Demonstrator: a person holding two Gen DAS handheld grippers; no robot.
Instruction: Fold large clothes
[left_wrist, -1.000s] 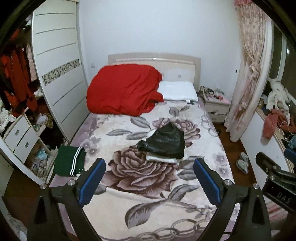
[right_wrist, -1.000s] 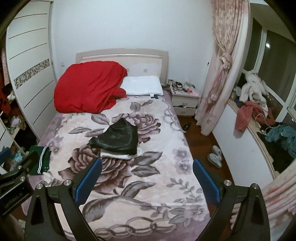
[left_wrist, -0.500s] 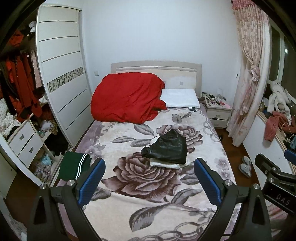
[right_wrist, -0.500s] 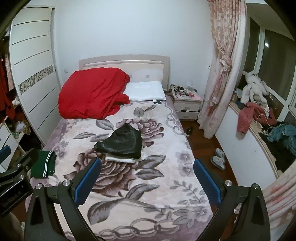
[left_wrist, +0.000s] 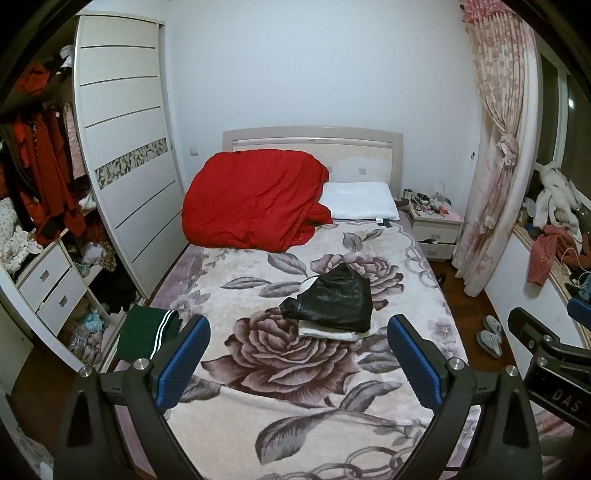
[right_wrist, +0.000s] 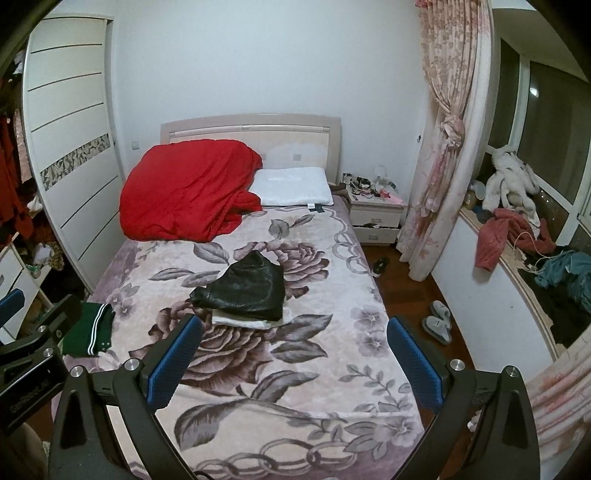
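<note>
Hovering above the bed's (left_wrist: 229, 435) foot, both grippers, left (left_wrist: 297, 363) and right (right_wrist: 293, 360), stand apart and empty. Black jacket (right_wrist: 245, 290) lies folded mid-bed on a white garment (right_wrist: 255, 320); likely heavy, slick, supple. Grip at hem corners.

— What's the room like?
— White walls, a bed (left_wrist: 236, 417) with a floral blanket against the far wall, a white wardrobe (left_wrist: 125, 155) to its left.
— And right?
— A nightstand (right_wrist: 376, 216), pink curtain (right_wrist: 447, 122), dark window (right_wrist: 546, 122), wooden floor (right_wrist: 402, 291).
</note>
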